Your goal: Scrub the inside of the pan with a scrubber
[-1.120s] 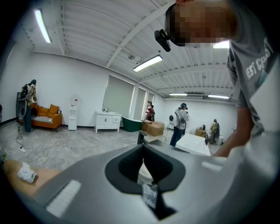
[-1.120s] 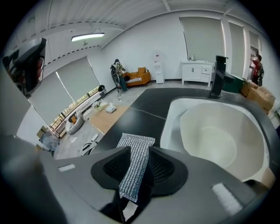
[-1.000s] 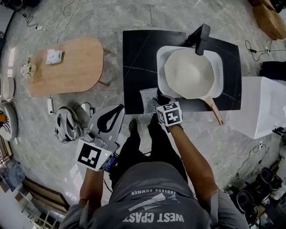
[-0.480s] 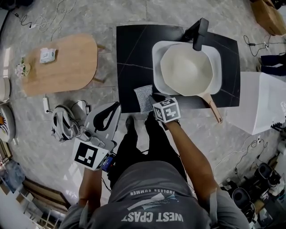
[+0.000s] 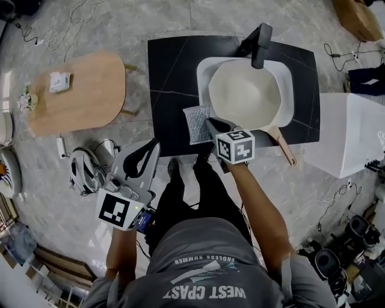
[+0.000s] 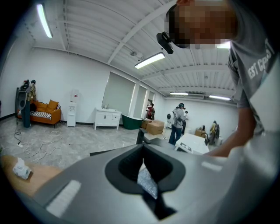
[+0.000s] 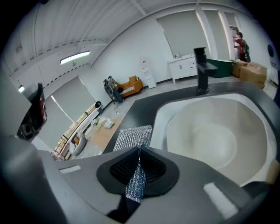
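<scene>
Head view: black counter (image 5: 171, 72) with a white sink (image 5: 203, 78) set into it and a black faucet (image 5: 260, 42) at the far edge. The cream pan (image 5: 246, 96) sits inside the sink, open side up, inside bare. Its handle (image 5: 283, 144) runs out over the near right rim of the sink.

The scrubber (image 5: 197, 123), a silver mesh rectangle, lies flat on the counter just left of the sink, outside the pan. The right gripper (image 5: 210, 122) is at its near right corner, nose pointing toward the scrubber and sink, marker cube (image 5: 236, 146) behind it over the counter's near edge.

Right gripper view: jaws are closing, with a fold of the scrubber's near edge standing up between them and pinched. The rest of the mesh is spread on the counter ahead. The pan and sink fill the right of this view, the faucet beyond them.

The left gripper (image 5: 155, 144) is held low and left of the person's legs, over the floor (image 5: 150, 18), well apart from the counter and touching nothing. Left gripper view: jaws pressed together, only a thin sliver of background between them, nothing held.

Off task: a wooden table (image 5: 84, 90) left of the counter with a small white packet (image 5: 60, 81) on it, headset-like gear (image 5: 84, 168) and cables on the floor, and a white box (image 5: 355, 135) right of the counter.
</scene>
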